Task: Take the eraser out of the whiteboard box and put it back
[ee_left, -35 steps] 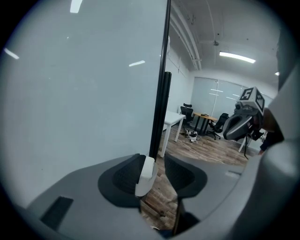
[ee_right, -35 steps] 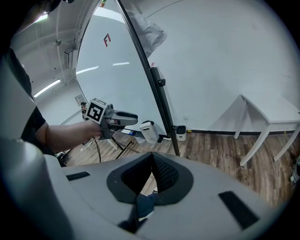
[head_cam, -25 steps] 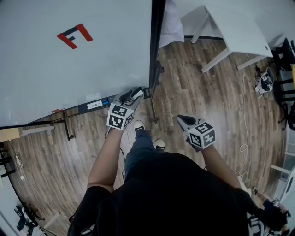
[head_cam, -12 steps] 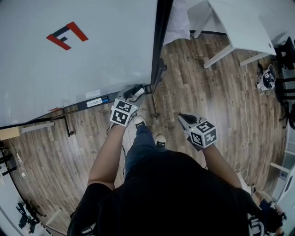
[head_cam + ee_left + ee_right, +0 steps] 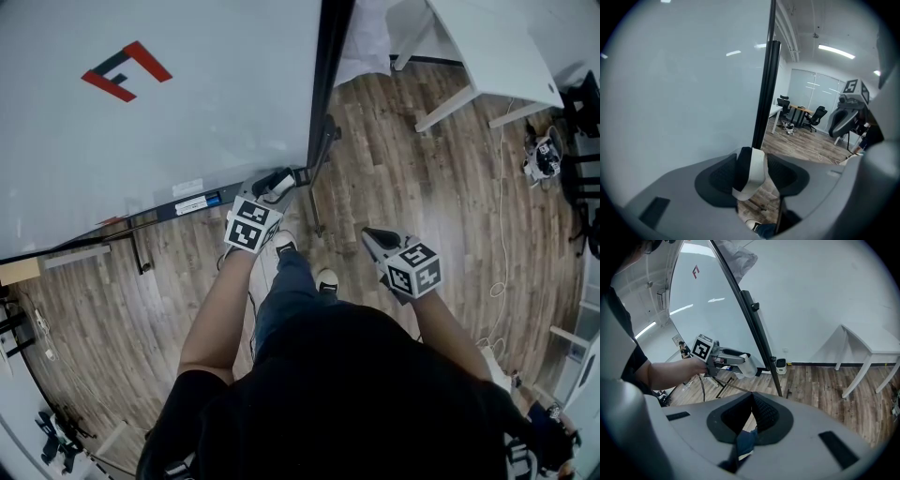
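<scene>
A white eraser with a black felt side (image 5: 751, 172) is clamped between the pads of my left gripper (image 5: 752, 178). In the head view the left gripper (image 5: 273, 186) is at the lower right corner of the whiteboard (image 5: 169, 122), just over the end of its dark tray (image 5: 183, 208). The right gripper view shows the eraser (image 5: 748, 366) sticking out of the left gripper (image 5: 723, 358) beside the board's black frame. My right gripper (image 5: 374, 237) hangs over the wooden floor, apart from the board; its jaws (image 5: 752, 417) are shut with nothing between them.
The whiteboard's black stand post and foot (image 5: 319, 159) stand right beside the left gripper. A white table (image 5: 487, 52) is at the back right, and a cable (image 5: 497, 262) lies on the floor. The person's shoes (image 5: 324, 279) are below the grippers. Office chairs (image 5: 815, 117) are far off.
The left gripper with the eraser has moved slightly up and right, closer to the board's lower right corner. The right gripper has hardly moved.
</scene>
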